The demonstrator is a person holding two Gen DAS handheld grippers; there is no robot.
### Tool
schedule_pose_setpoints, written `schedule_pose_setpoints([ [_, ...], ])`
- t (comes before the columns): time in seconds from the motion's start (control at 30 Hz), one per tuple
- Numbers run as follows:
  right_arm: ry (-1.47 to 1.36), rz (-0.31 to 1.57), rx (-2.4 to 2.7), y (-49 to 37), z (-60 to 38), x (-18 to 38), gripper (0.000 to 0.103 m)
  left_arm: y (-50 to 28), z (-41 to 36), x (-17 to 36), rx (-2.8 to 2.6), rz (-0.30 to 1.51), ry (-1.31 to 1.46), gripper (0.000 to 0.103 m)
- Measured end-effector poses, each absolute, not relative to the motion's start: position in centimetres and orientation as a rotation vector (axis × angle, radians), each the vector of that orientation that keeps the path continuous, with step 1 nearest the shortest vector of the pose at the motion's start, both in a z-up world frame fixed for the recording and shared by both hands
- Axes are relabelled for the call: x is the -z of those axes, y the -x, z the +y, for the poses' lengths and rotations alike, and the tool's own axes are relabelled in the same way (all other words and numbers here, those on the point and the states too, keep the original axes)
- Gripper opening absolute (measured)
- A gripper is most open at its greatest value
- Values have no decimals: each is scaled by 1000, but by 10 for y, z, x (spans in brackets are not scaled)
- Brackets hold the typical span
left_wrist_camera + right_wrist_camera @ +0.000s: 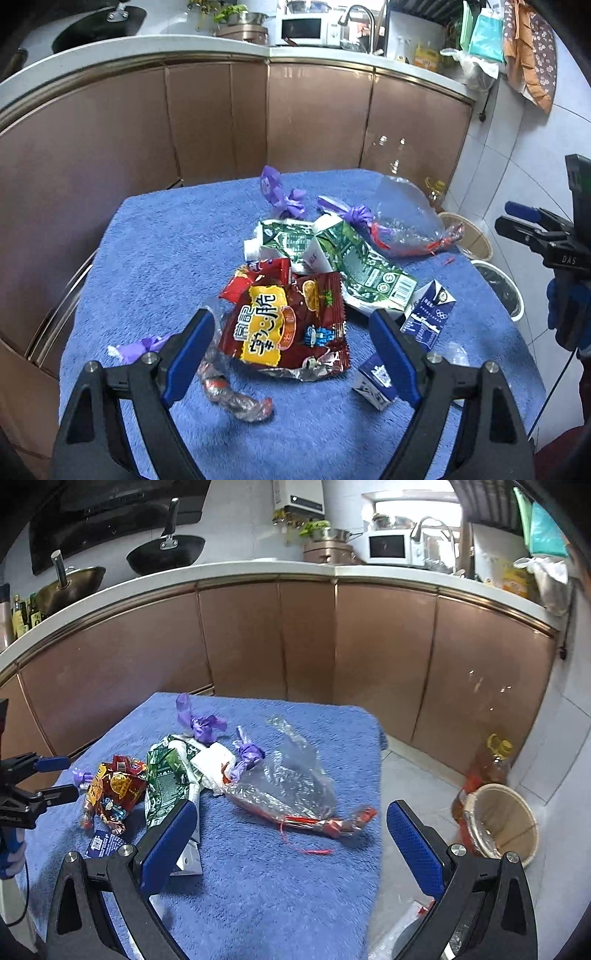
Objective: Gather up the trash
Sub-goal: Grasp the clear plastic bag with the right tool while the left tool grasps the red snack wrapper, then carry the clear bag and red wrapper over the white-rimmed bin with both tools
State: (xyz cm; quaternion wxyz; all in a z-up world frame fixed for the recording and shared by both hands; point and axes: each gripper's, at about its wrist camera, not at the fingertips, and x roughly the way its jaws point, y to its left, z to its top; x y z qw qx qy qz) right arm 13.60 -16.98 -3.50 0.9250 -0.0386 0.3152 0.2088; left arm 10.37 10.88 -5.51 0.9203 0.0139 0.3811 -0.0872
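Trash lies on a table covered by a blue towel (166, 236). My left gripper (291, 354) is open, its jaws on either side of a dark red snack bag (291, 328) with a yellow label, just above it. Behind the bag lie a crushed green carton (332, 254), purple wrappers (284, 195) and a clear plastic bag (406, 218). Small blue cartons (428, 314) lie right of the snack bag. My right gripper (291, 834) is open and empty, over the towel's right part, near the clear plastic bag (295, 779). The snack bag (114, 794) shows at left there.
A wicker bin (498, 823) stands on the floor right of the table, an oil bottle (487, 768) behind it. A second, white-rimmed bin (502, 288) sits beside the table. Brown kitchen cabinets (221, 118) run behind the table. A crumpled clear wrapper (232, 395) lies near the left gripper.
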Motion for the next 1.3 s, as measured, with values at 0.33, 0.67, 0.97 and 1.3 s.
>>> schedule_pose_setpoints([
  [0.33,170,729,-552,-189,-152,48,103,-138,98,82,195,871,-79,80],
  [0.67,209,915,-704,-246,-135,101,102,-153,107,101,188,947,-55,60],
  [0.97,316,984,-716,-238,-127,128,54,-152,107,103,185,959,-86,44],
  [1.3,303,953,-664,-230,-138,119,12,-130,106,93,165,911,-73,29],
])
